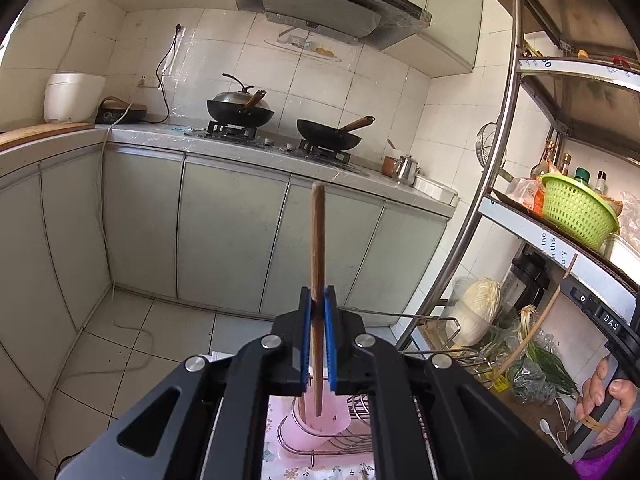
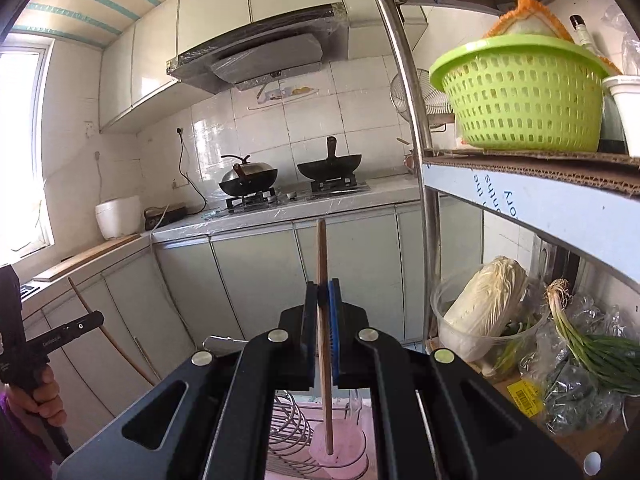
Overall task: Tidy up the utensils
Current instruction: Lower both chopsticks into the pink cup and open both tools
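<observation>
Left claw (image 1: 319, 294) shut tight on a brown wooden stick (image 1: 318, 240), blue pads (image 1: 306, 332) pressed on both sides. Stick held straight up, top end high above the claw, bottom end down inside a pink cup (image 1: 320, 426). Pink cup standing in a wire dish rack (image 1: 352, 436), right under the claw.

Right claw (image 2: 323, 292) also shut tight, on a thin light stick (image 2: 322, 264). Could be a chopstick, too thin to tell for sure. Held almost straight up, leaning just a little. Bottom end poking down into the pink cup (image 2: 340, 450), with the wire rack (image 2: 290, 424) just beside it on the left.

Behind both claws, a kitchen counter (image 1: 224, 146) with pale green cupboard doors (image 1: 232, 236) below. Two black pans on the stove: one with a shiny lid (image 1: 240, 110), one without (image 1: 330, 132). White rice cooker (image 1: 72, 96) far off to the left.

On the right, a metal shelf (image 2: 532, 200). Green basket (image 2: 524, 96) up on top of cardboard. Lower down, a big cabbage (image 2: 486, 306) in a clear bowl, with green onions (image 2: 592, 344) near it.

Hand (image 1: 608, 396) wrapped around a black handle at the right edge of the left view. Other hand (image 2: 44, 396) gripping a handle at the left edge of the right view.
</observation>
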A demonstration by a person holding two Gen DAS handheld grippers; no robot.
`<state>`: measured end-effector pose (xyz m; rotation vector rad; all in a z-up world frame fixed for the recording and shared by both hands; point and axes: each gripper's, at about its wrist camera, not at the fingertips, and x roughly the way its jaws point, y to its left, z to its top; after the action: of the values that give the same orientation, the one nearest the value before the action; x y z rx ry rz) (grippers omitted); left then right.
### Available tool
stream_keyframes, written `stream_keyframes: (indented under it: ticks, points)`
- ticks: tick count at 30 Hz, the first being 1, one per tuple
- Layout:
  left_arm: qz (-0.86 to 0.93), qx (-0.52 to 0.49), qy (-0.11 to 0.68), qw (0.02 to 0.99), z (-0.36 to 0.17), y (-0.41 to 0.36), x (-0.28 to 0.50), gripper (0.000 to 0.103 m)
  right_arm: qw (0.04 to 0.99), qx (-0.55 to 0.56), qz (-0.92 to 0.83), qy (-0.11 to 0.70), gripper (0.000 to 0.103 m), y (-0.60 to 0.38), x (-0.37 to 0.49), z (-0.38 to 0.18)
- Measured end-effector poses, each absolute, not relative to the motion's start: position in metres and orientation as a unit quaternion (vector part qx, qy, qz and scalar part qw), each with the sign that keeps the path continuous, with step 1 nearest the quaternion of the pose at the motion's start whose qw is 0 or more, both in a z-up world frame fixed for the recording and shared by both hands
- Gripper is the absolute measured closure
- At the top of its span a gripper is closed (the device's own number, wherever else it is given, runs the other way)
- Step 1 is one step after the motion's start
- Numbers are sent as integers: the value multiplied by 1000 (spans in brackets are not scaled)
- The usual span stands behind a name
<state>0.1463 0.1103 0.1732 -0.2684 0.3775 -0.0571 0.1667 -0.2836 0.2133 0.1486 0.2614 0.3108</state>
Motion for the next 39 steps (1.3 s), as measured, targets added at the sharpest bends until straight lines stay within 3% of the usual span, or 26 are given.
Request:
stream_keyframes:
  ticks: [21,25,29,31,34,39]
  points:
    - [-19,-145,301,942,82,103,191,95,946,123,146,263,97,-296,201,111]
    - [-11,-156,305,939,77,105,190,74,941,132,142,278,97,-301,202,103]
    - [-15,-162,301,940,80,106,183,68,933,143,143,296,96,-304,202,96]
    - [-14,-164,300,940,81,107,178,68,931,144,145,303,92,-304,200,93]
    - [-15,-171,301,938,81,109,169,67,930,145,147,303,73,-305,193,91]
    - [-18,-176,301,937,79,108,148,67,928,151,152,305,71,-304,174,87]
